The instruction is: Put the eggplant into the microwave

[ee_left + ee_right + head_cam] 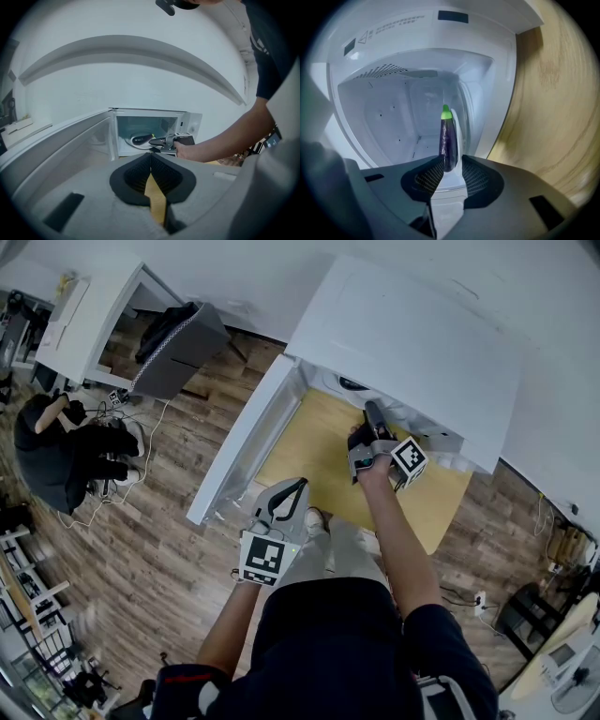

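Note:
The dark purple eggplant [449,140] with its green stem lies on the white turntable plate [458,133] inside the open microwave [412,343]. My right gripper [451,161] reaches into the opening with its jaws apart around the eggplant's near end; a gap shows on the right side. In the left gripper view the eggplant [143,138] rests on the plate [134,143] just ahead of the right gripper [152,142]. My left gripper [291,488] is shut and empty, held back over the table's near edge in front of the microwave.
The microwave door [239,442] stands swung open to the left. The microwave sits on a yellow wooden table [319,446]. On the wood floor to the left are a chair with dark cloth [178,348], a white desk [94,315] and black bags [66,451].

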Demonstrator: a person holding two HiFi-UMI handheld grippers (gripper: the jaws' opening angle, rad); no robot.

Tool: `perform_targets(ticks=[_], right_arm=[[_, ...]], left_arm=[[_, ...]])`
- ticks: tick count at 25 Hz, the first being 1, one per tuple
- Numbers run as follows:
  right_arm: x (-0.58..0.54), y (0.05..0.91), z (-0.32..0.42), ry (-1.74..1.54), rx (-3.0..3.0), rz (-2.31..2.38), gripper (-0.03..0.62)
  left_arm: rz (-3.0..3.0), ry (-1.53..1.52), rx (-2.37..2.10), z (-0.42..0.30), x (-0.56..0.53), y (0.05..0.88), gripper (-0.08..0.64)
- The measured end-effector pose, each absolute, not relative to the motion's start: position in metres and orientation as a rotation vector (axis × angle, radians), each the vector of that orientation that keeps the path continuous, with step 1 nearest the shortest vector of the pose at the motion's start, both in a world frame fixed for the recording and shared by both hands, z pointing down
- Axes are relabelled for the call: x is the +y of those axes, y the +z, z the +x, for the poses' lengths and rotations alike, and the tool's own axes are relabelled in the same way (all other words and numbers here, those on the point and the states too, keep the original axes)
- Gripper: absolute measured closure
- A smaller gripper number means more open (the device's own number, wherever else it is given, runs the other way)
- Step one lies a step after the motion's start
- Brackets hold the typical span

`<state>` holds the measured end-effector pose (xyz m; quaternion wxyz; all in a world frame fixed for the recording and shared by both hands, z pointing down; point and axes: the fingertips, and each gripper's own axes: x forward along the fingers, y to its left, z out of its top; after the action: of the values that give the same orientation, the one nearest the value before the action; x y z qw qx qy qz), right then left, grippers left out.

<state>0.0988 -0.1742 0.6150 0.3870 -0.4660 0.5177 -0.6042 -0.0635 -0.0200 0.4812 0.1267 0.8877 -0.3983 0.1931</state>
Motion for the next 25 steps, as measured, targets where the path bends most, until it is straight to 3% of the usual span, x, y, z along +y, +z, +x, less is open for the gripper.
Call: perform_targets(ticks=[25], right_arm=[[-0.168,0.6153,0.1064,-1.547,1.314,-1.179,0.419]], left_arm=[[2.595,0.553,-1.163,-0.0592,-0.017,0.4759,0.543]])
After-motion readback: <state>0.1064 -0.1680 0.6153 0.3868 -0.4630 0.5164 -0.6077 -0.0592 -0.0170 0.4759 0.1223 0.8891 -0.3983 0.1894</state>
